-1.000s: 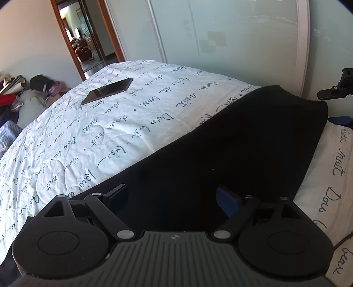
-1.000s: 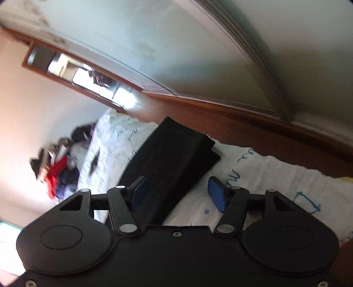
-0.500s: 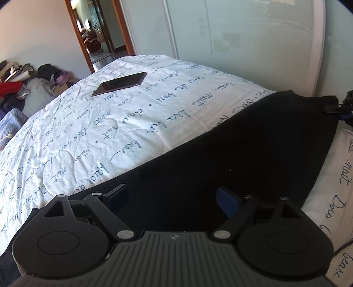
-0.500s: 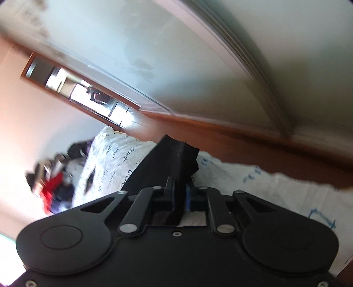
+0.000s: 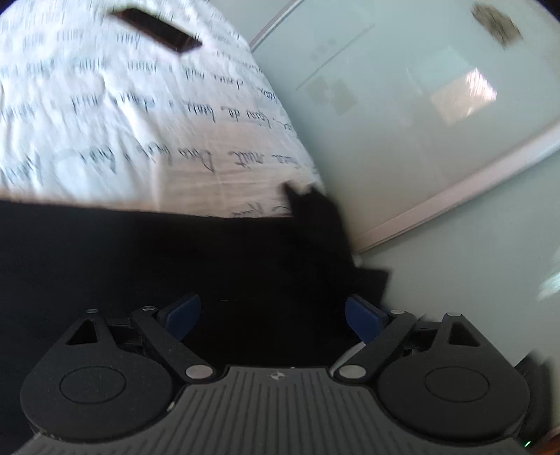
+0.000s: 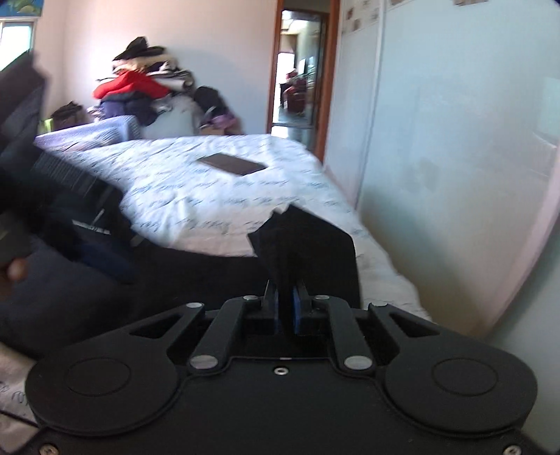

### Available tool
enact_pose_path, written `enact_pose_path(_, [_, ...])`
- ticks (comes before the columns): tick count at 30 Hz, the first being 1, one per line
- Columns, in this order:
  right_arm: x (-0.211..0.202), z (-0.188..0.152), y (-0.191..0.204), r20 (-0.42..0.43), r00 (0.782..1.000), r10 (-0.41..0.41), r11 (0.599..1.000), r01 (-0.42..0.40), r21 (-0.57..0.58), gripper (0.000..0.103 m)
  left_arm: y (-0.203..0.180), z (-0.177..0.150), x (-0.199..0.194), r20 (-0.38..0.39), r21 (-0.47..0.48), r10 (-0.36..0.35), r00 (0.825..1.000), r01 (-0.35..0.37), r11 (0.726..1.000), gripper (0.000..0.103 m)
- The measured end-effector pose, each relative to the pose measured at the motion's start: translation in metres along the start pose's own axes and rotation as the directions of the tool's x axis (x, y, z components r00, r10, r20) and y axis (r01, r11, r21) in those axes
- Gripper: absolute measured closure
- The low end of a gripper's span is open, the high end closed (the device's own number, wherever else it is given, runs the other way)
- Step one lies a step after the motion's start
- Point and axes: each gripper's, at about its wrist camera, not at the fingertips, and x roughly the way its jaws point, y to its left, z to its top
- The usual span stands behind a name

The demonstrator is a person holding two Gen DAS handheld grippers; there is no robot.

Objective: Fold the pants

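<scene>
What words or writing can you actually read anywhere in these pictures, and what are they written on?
"nuit": cursive script printed on the white bedspread, left wrist view.
"de": same bedspread, one row farther up.
The other script rows there: smeared by motion blur, not readable.
Bedspread script in the right wrist view: too small and blurred.
Dark flat device on the bed: no text visible.
Black pants: no label visible.

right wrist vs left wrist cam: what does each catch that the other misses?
Right wrist only: the right gripper shut on a lifted corner of the black pants, a clothes pile against the far wall, and an open doorway.

Left wrist only: the left gripper, jaws opening with nothing pressed between the pads, hovering over the pants.

Both: the pants, the white bedspread with script lettering, the flat dark phone-like slab on it, and the pale sliding wardrobe door.
</scene>
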Motion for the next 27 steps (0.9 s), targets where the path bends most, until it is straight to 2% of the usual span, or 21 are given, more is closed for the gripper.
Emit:
enact_pose_path(3, [-0.002, -0.002, 0.009, 0.007, 1.000, -0.008, 0.999, 0.008, -0.041, 0.093, 0.010, 0.006, 0.015, -0.007, -0.141, -0.102, 0.995, 0.101, 0.985, 0.010])
enact_pose_path(9, [-0.009, -0.004, 0.021, 0.013, 0.999, 0.034, 0.991, -0.031, -0.132, 0.093, 0.018, 0.015, 0.032, 0.009, -0.285, -0.155, 0.988, 0.151, 0.947, 0.008])
enact_pose_path(11, [-0.011, -0.006, 0.028, 0.015, 0.998, 0.053, 0.985, -0.050, -0.164, 0.093, 0.017, 0.016, 0.032, 0.021, -0.302, -0.151, 0.988, 0.150, 0.941, 0.014])
enact_pose_path(12, [-0.012, -0.006, 0.031, 0.016, 0.998, 0.062, 0.983, -0.058, -0.175, 0.093, 0.016, 0.016, 0.030, 0.025, -0.300, -0.142, 0.990, 0.143, 0.943, 0.025])
enact_pose_path(13, [-0.012, -0.006, 0.035, 0.017, 0.997, 0.069, 0.980, -0.065, -0.188, 0.093, 0.014, 0.015, 0.028, 0.029, -0.293, -0.131, 0.991, 0.133, 0.947, 0.042])
enact_pose_path(14, [-0.012, -0.006, 0.038, 0.018, 0.997, 0.072, 0.978, -0.068, -0.197, 0.093, 0.013, 0.016, 0.027, 0.029, -0.271, -0.099, 0.995, 0.103, 0.957, 0.053])
enact_pose_path(15, [-0.012, -0.006, 0.039, 0.020, 0.997, 0.068, 0.976, -0.063, -0.210, 0.093, 0.012, 0.016, 0.021, 0.036, -0.247, -0.055, 0.998, 0.062, 0.967, 0.072])
enact_pose_path(16, [-0.012, -0.006, 0.041, 0.021, 0.998, 0.063, 0.973, -0.057, -0.224, 0.093, 0.011, 0.014, 0.017, 0.052, -0.228, -0.019, 0.998, 0.030, 0.973, 0.086])
enact_pose_path(20, [-0.012, -0.005, 0.048, 0.011, 0.996, 0.085, 0.967, -0.080, -0.240, 0.093, 0.008, 0.010, -0.002, 0.113, -0.160, 0.048, 0.992, -0.030, 0.987, 0.099])
enact_pose_path(24, [-0.014, -0.001, 0.062, 0.020, 0.994, 0.106, 0.954, -0.095, -0.285, 0.093, 0.000, 0.004, -0.022, 0.152, -0.033, 0.119, 0.981, -0.115, 0.993, 0.099])
enact_pose_path(27, [-0.018, 0.001, 0.076, 0.036, 0.989, 0.144, 0.941, -0.126, -0.314, 0.093, -0.002, 0.003, -0.039, 0.170, 0.090, 0.187, 0.968, -0.204, 0.975, 0.099])
